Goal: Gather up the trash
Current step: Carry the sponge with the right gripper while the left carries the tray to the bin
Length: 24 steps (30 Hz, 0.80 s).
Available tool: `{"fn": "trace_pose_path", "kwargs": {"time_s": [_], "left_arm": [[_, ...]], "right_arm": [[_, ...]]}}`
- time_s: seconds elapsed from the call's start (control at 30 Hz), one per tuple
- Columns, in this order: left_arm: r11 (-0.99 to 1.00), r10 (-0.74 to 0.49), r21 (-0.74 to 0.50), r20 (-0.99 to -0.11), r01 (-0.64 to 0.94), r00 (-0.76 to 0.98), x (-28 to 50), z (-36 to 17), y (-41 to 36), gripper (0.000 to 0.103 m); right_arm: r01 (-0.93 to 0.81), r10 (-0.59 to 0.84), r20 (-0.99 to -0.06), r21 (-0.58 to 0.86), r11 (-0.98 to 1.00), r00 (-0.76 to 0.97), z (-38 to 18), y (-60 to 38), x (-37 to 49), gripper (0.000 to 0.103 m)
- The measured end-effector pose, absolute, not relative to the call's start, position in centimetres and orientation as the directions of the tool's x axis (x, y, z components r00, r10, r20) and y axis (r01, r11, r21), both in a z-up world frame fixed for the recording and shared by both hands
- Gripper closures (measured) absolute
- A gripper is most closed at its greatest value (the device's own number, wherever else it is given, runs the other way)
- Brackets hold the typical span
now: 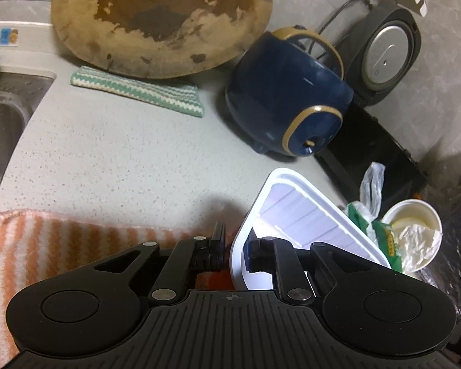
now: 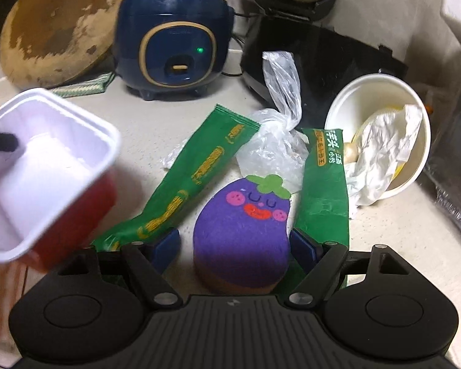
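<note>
A white plastic tub (image 1: 292,212) with a red outside hangs tilted above the counter, and my left gripper (image 1: 234,250) is shut on its near rim. From the right wrist view the tub (image 2: 46,153) shows at the left, lifted. My right gripper (image 2: 235,246) is open, with a purple eggplant-shaped sponge (image 2: 242,230) between its fingers; the pads stand clear of it. Two green wrappers (image 2: 184,178) (image 2: 322,190) flank the sponge. Behind it lie a knotted clear plastic bag (image 2: 276,147) and a tipped paper bowl (image 2: 381,101) holding crumpled tissue (image 2: 381,153).
A navy rice cooker (image 2: 172,40), a round wooden board (image 2: 55,27) and a black appliance (image 2: 322,49) line the back wall. A sink (image 1: 0,123) lies at the left, an orange striped towel (image 1: 61,246) near the front, a green zigzag cloth (image 1: 138,89) under the board.
</note>
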<state>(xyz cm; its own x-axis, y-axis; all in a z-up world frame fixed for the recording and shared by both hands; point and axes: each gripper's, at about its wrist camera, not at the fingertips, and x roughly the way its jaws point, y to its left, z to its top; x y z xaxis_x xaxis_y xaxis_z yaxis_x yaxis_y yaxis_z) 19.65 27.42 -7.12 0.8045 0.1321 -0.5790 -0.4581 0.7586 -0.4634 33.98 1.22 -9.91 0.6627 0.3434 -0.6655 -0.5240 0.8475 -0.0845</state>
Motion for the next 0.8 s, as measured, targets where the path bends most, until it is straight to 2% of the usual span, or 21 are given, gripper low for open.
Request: {"fn": "trace_pose_path", "kwargs": {"time_s": [0.07,0.1,0.17,0.37,0.47,0.57,0.8], "left_arm": [[0.758,0.124,-0.470,-0.576,-0.452,0.808,19.4,-7.0,27.5,0.088],[0.758,0.120,-0.473,-0.576,-0.450,0.809,19.4,-7.0,27.7,0.088],[0.757,0.109,-0.480,-0.576,-0.443,0.810,19.4,-6.9,27.9,0.088],[0.803,-0.001,-0.487,-0.578,-0.344,0.816,21.0,-6.5,27.5,0.088],[0.834,-0.104,-0.495,-0.575,-0.244,0.812,22.4,-6.6,26.1,0.088],[0.844,-0.182,-0.508,-0.567,-0.168,0.803,23.0,-6.7,23.9,0.088],[0.879,-0.252,-0.474,-0.553,-0.052,0.794,22.1,-6.9,17.8,0.088]], "right_arm": [[-0.503,0.349,-0.684,-0.030,0.864,0.641,-9.8,0.9,34.7,0.028],[-0.498,0.365,-0.688,0.006,0.867,0.627,-9.6,0.6,34.8,0.036],[-0.495,0.407,-0.673,0.069,0.866,0.618,-8.7,-0.2,34.3,0.036],[-0.429,0.406,-0.590,0.109,0.897,0.698,-5.5,-2.8,30.1,0.037],[-0.353,0.349,-0.554,0.104,0.930,0.756,-4.4,-4.7,27.6,0.037],[-0.256,0.252,-0.558,0.072,0.964,0.791,-4.1,-6.6,26.1,0.036],[-0.129,0.102,-0.577,-0.007,0.992,0.810,-4.3,-12.3,23.3,0.036]]}}
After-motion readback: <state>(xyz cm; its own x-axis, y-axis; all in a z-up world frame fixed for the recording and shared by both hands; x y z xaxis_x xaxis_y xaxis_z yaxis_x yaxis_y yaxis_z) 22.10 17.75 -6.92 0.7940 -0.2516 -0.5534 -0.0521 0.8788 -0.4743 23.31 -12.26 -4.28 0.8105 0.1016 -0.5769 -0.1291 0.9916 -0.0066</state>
